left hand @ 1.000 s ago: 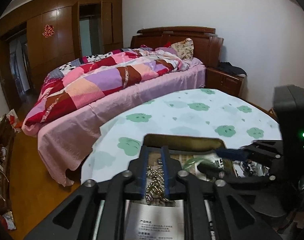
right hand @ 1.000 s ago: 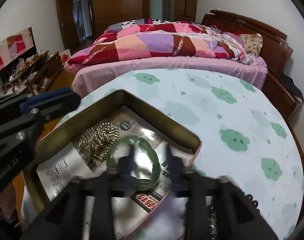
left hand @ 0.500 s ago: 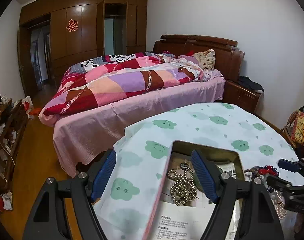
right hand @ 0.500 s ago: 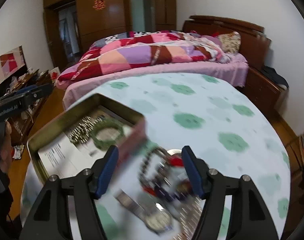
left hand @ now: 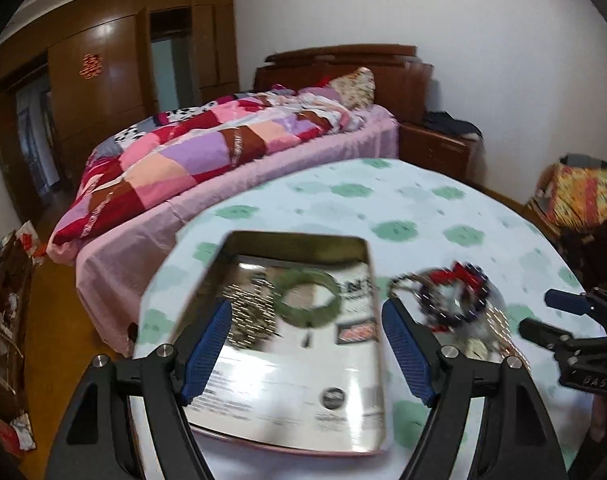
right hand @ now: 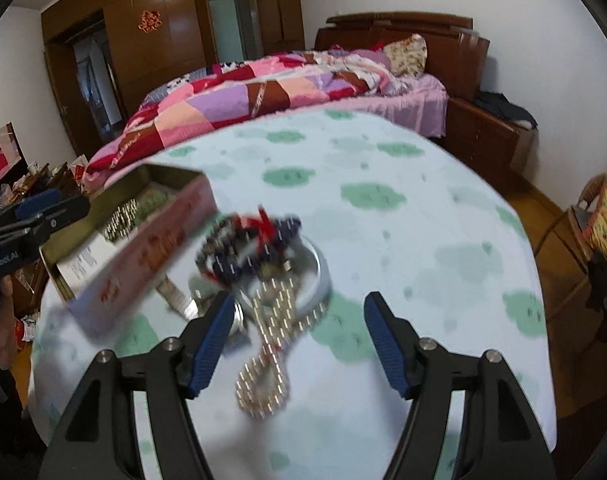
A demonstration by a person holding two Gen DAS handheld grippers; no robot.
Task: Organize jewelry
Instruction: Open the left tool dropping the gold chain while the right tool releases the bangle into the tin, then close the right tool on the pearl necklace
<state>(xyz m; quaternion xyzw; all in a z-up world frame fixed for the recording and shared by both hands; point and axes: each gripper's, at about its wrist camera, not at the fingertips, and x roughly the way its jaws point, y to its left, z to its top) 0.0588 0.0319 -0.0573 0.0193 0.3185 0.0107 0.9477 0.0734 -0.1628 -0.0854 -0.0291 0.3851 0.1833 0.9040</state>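
Table point(left hand: 403, 200): round, under a pale cloth with green cloud prints; its near edge is cut off by both claws in both views.
Tin point(left hand: 295, 240): open, shallow, pink outside, on the left part of the table; lined with printed paper whose text is too blurred to read.
Bangle point(left hand: 308, 298): green, lying flat in the tin's far half, just right of a gold chain.
Chain point(left hand: 249, 316): gold beads in a heap inside the tin; its left edge is hidden behind the left claw's finger.
Left claw point(left hand: 305, 346): jaws wide apart and empty, over the tin's middle; they have just been opening, and nothing is between the pads but the tin floor below. From the right wrist only a dark, cropped part shows at the left edge.
Right claw point(right hand: 297, 338): jaws spread and empty, over the loose pile right of the tin; they have just been opening. A pearl strand lies on the table under the gap, untouched as far as shows.
Pile point(right hand: 259, 248): dark and red beads, tangled and smeared by blur; single pieces cannot be told apart.
Pearls point(right hand: 269, 354): pale strand trailing from the pile toward the near edge.
Watch point(right hand: 199, 300): metal band and face, half hidden behind the right claw's left finger.
Lid point(right hand: 315, 276): round, silvery, mostly covered by the pile.
Bed point(left hand: 223, 148): beyond the table, patchwork quilt.
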